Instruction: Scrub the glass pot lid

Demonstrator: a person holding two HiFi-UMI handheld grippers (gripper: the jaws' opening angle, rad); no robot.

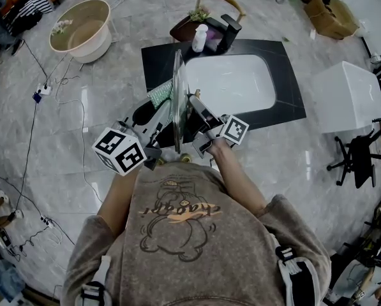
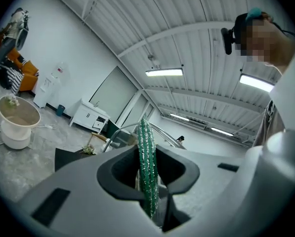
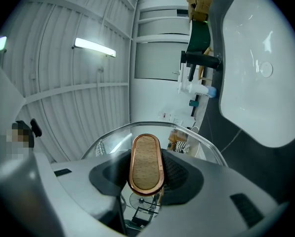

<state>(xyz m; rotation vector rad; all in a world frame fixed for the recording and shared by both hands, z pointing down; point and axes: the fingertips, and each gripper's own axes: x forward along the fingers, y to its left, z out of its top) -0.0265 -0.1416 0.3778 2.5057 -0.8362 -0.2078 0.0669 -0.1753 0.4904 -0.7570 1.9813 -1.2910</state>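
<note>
floor (image 1: 82, 126): grey marble all round you, with open room to your left; loose cables (image 1: 30, 126) run along that side.
black panel (image 1: 286, 88): lies flat in front of you, its near edge just past the grippers and its right corner near the white box (image 1: 350, 97).
white basin (image 1: 231, 81): set in the panel to the right of the lid, with its rim clear of both grippers.
round tub (image 1: 82, 30): far left, well apart from your work.
glass pot lid (image 1: 177, 101): stands upright on edge between your two grippers, over the panel's near left part; you see its rim arc in the left gripper view (image 2: 118, 131) and its glass in the right gripper view (image 3: 196, 142).
right gripper (image 1: 193, 104): on the lid's right face, its jaws clamped on the lid handle (image 3: 147, 164), a wood oval with a copper rim that fills the gap (image 3: 147, 181).
left gripper (image 1: 159, 107): on the lid's left face, its jaws closed on the green scrub pad (image 2: 147, 162), which sticks out past the tips (image 2: 148, 191).
pad to lid: the pad (image 1: 159, 94) sits just beside the glass; you can't tell whether it touches.
</note>
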